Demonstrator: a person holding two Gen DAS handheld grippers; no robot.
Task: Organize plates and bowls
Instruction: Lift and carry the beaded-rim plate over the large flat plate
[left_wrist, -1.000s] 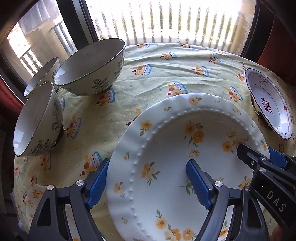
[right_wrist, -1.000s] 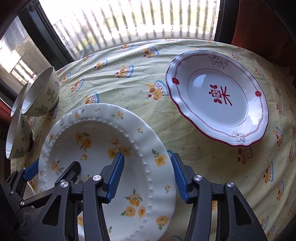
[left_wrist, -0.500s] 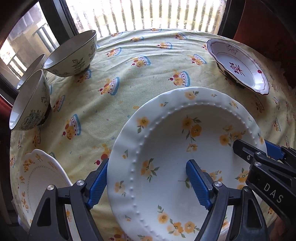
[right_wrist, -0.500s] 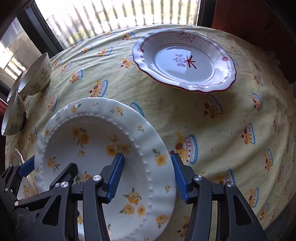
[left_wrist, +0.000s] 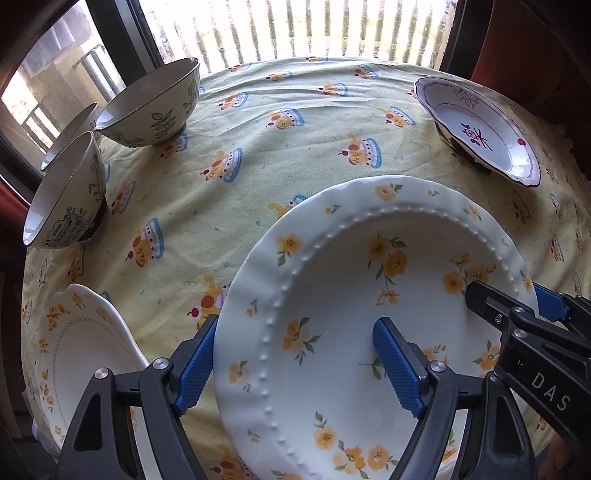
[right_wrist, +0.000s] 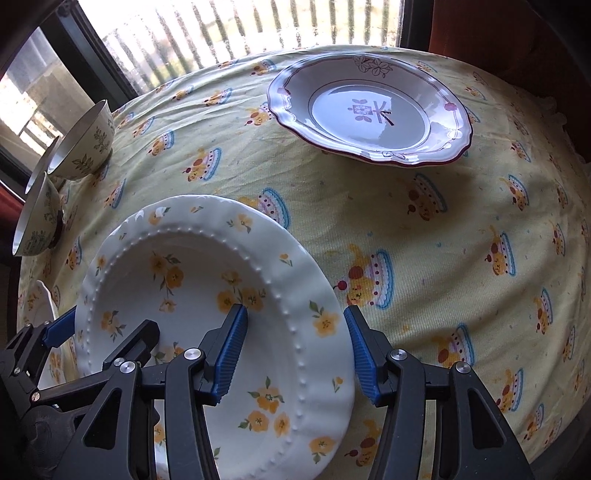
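Note:
A white plate with yellow flowers (left_wrist: 332, 295) is held above the table by both grippers. My left gripper (left_wrist: 295, 363) is shut on its left rim, one finger under and one inside. My right gripper (right_wrist: 295, 349) is shut on its right rim (right_wrist: 314, 314). A red-trimmed plate (right_wrist: 369, 114) sits at the far right, also in the left wrist view (left_wrist: 480, 125). A second yellow-flower plate (left_wrist: 81, 350) lies at the near left. Three floral bowls (left_wrist: 147, 107) stand at the far left.
The round table has a yellow printed cloth (left_wrist: 277, 155). A window with railings (left_wrist: 295, 29) is behind it. A dark frame and red wall (right_wrist: 517, 44) are at the right.
Both grippers have pulled back toward the near edge with the plate held between them. The bowls and the red-trimmed plate look farther off, and the second flowered plate has come into view at left.

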